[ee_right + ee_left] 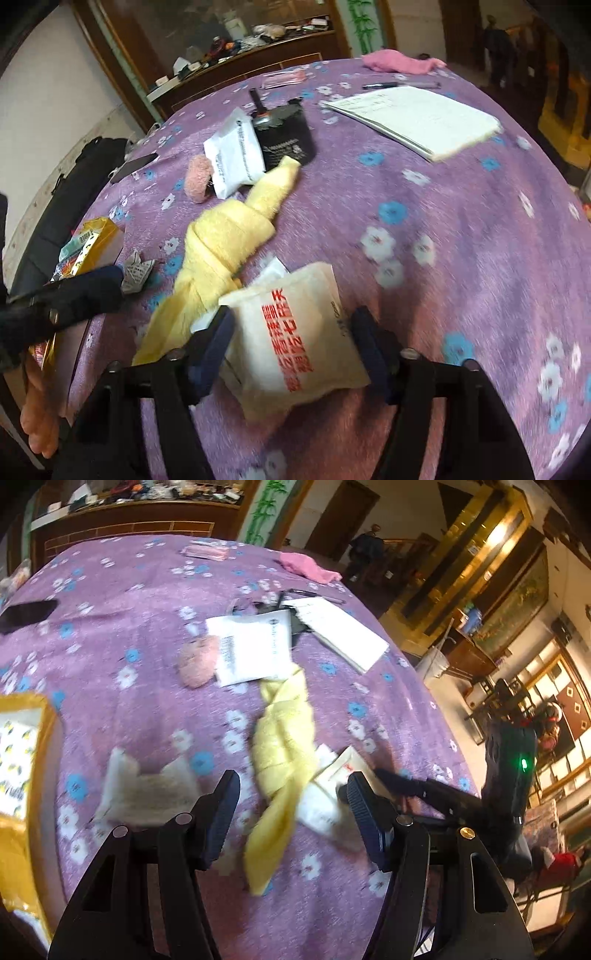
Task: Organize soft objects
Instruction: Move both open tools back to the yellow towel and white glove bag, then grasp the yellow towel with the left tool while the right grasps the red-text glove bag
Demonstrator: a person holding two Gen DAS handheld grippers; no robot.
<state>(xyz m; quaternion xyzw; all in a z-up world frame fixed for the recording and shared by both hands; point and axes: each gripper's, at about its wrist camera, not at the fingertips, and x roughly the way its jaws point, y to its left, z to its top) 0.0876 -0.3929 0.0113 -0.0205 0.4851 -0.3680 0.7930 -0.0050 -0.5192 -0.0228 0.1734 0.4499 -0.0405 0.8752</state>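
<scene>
Right gripper point(295, 347) straddled the white pouch point(291, 332), jaws spread, not clearly pinching.
Left gripper point(293, 801) hung spread and empty over the yellow towel point(284, 746) mid-table, ready to sort it.

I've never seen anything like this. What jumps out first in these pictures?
The knotted yellow towel sprawls mid-table on the purple flowered tablecloth. Just in front of it, a white pouch with red print lies between the open fingers of the right tool. Farther back, a white notepad and a pink cloth sit near the far edge.
</scene>
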